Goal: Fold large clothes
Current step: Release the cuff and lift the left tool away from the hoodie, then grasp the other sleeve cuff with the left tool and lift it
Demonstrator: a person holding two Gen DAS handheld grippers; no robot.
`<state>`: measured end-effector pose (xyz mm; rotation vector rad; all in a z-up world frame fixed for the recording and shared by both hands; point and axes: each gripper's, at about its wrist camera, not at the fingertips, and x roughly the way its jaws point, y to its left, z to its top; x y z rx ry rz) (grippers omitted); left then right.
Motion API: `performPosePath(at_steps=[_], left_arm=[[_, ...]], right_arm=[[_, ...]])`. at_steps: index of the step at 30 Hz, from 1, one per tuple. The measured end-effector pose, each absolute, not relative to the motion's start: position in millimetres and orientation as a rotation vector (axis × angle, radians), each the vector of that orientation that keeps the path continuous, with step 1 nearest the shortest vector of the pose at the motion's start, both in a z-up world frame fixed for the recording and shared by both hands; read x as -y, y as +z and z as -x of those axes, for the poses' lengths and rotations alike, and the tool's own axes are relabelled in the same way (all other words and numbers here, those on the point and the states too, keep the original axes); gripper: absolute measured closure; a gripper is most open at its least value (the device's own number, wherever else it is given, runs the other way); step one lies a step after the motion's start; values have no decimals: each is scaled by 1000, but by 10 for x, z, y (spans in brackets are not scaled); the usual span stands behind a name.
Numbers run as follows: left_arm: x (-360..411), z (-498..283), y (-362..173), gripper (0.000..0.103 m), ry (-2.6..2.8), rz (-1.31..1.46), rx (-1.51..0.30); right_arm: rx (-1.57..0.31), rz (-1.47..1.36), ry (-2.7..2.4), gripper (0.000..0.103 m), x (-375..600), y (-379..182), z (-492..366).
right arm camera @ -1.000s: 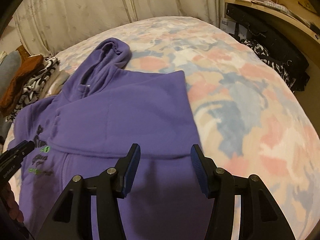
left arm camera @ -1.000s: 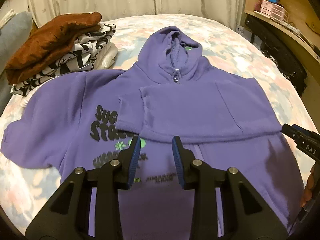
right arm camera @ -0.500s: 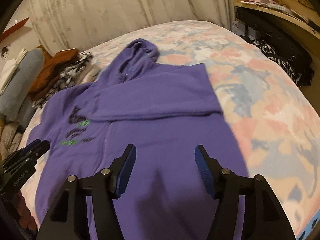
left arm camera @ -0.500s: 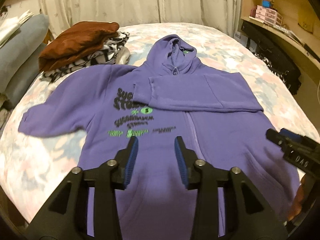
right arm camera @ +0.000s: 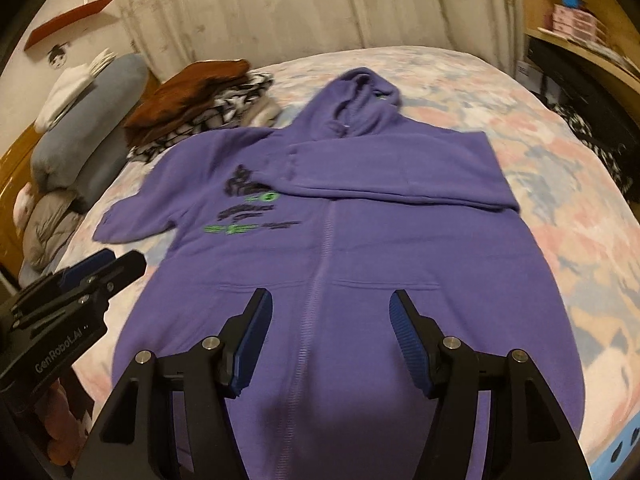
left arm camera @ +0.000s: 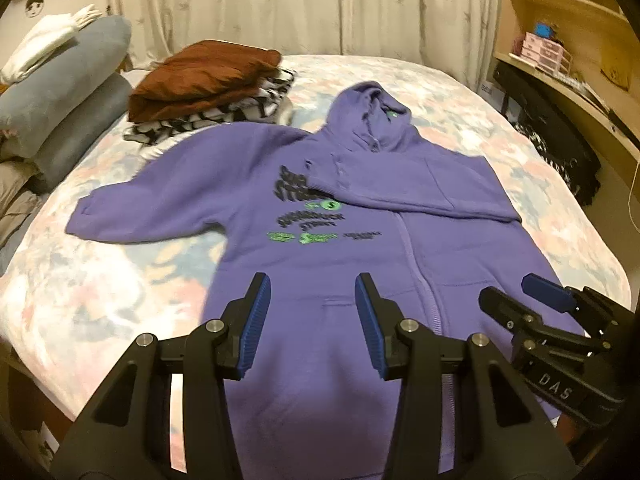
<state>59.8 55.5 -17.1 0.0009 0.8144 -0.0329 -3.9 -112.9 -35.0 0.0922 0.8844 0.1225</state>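
While both grippers' fingers (left arm camera: pixel 259 312) hang spread and empty, the hoodie (left arm camera: pixel 472 248) covers a seemingly floral bed (left arm camera: pixel 120 280) before curtains (left arm camera: pixel 280 4).

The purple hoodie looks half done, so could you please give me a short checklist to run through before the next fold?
1. Hoodie lies flat, front up, on the bed: ok.
2. One sleeve folded across the chest: ok.
3. Other sleeve folded in: not ok, it lies spread out on the bed.
4. Left gripper free: ok, open, nothing between its fingers.
5. Right gripper free: ok, open, above the lower hoodie.
6. Stack of folded clothes clear of the hoodie: cannot tell, it sits close behind the shoulder.
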Motion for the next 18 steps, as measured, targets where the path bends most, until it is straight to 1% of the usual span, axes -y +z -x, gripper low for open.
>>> performPosePath(at_steps=[9,11,12,13,18], left_arm=[[-1328,-663,65,59,43,79,-793],[-1576,-710,114,53,45,123,-773],[-1663,-715,136,46,45,139,-765],[-1793,-732,160,42,49,161,-752],[-2426,-860,204,36,106,232,-697]], right_arm=[[-845,-41,215,41,401,50,-136],[-834,-29,241,41,200,143,-245],[-830,-24,251,41,124,178,-313],[-821,-19,265,41,10,218,-385],[-776,29,281,41,-430,322,-773]])
